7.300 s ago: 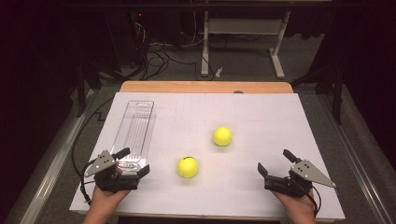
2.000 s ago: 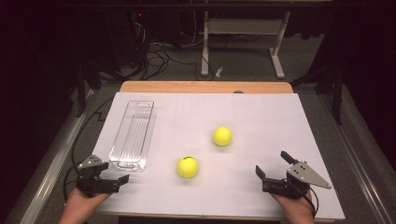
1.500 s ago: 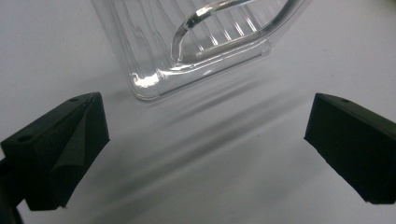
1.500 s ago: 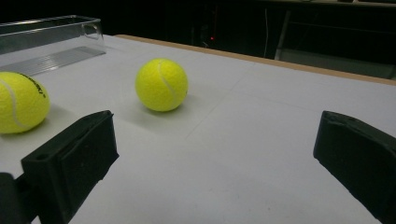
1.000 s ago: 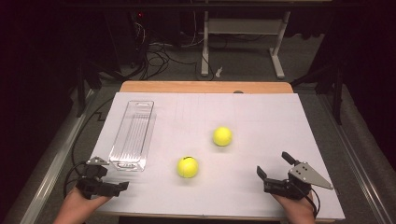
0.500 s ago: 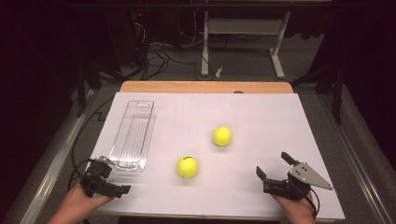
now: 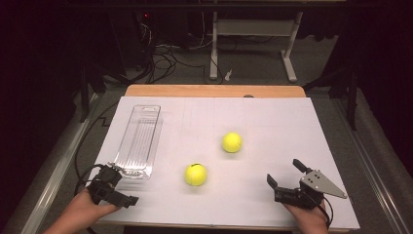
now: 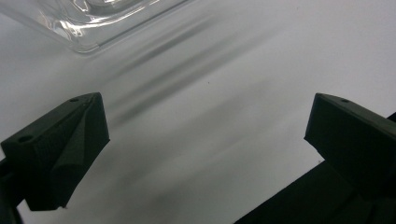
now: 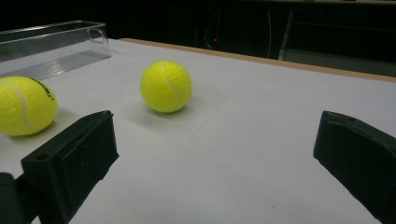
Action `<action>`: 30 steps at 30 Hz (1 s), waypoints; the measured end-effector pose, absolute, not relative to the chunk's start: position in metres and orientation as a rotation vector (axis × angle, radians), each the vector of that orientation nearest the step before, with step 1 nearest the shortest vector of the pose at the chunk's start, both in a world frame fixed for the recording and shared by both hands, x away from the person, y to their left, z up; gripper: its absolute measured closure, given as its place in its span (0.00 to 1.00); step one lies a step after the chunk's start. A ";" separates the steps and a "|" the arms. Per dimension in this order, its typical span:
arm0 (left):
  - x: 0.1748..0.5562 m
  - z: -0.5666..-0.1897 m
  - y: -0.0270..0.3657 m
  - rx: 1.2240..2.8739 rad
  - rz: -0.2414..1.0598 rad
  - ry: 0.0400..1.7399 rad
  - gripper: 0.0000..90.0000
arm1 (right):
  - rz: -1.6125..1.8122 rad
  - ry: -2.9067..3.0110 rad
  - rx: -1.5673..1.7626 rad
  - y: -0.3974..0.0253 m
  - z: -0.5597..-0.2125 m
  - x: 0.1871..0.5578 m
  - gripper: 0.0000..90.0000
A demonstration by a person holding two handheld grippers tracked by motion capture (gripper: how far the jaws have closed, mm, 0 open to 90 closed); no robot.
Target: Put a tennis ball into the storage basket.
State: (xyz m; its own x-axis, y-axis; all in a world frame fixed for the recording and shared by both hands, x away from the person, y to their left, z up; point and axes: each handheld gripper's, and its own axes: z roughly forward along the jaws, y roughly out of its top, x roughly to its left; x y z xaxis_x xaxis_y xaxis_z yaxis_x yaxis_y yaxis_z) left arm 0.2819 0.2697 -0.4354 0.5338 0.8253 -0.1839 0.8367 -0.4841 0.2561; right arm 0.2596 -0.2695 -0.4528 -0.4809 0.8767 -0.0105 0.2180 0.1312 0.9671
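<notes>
both grippers low at the near edge, jaws spread

the left gripper (image 7: 113,187) sat at the near left corner of the table (image 7: 272,117), held in a hand (image 7: 90,207) whose forearm came in from the bottom edge at a slant. it was turned so its jaws pointed toward the near right, and they stood wide apart with nothing between them, just over the white surface. the clear plastic tray (image 7: 139,141) lay lengthwise along the left side of the table, its near end just beside this gripper; in the left gripper view a corner of the tray (image 8: 93,21) showed beyond the jaws, not touching them.

the right gripper (image 7: 287,178) rested near the near right corner, gripped from behind by the other hand (image 7: 307,219), level with the table and aimed toward the far left. its jaws were spread and empty.

one tennis ball (image 7: 196,174) lay near the near edge between the two grippers, and a second ball (image 7: 232,142) lay farther in, toward the middle. both stood well apart from either gripper.
</notes>
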 end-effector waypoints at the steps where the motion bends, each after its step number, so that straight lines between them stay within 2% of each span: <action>1: 0.282 -0.435 0.269 2.473 -0.052 1.380 0.01 | 1.379 1.800 1.056 -0.269 -0.453 0.260 0.00; 13: 0.283 -0.431 0.261 2.542 -0.110 1.358 0.01 | 1.380 1.805 1.049 -0.269 -0.453 0.260 0.00; 30: 0.279 -0.433 0.232 2.591 -0.213 1.227 0.01 | 1.382 1.803 1.042 -0.269 -0.452 0.259 0.00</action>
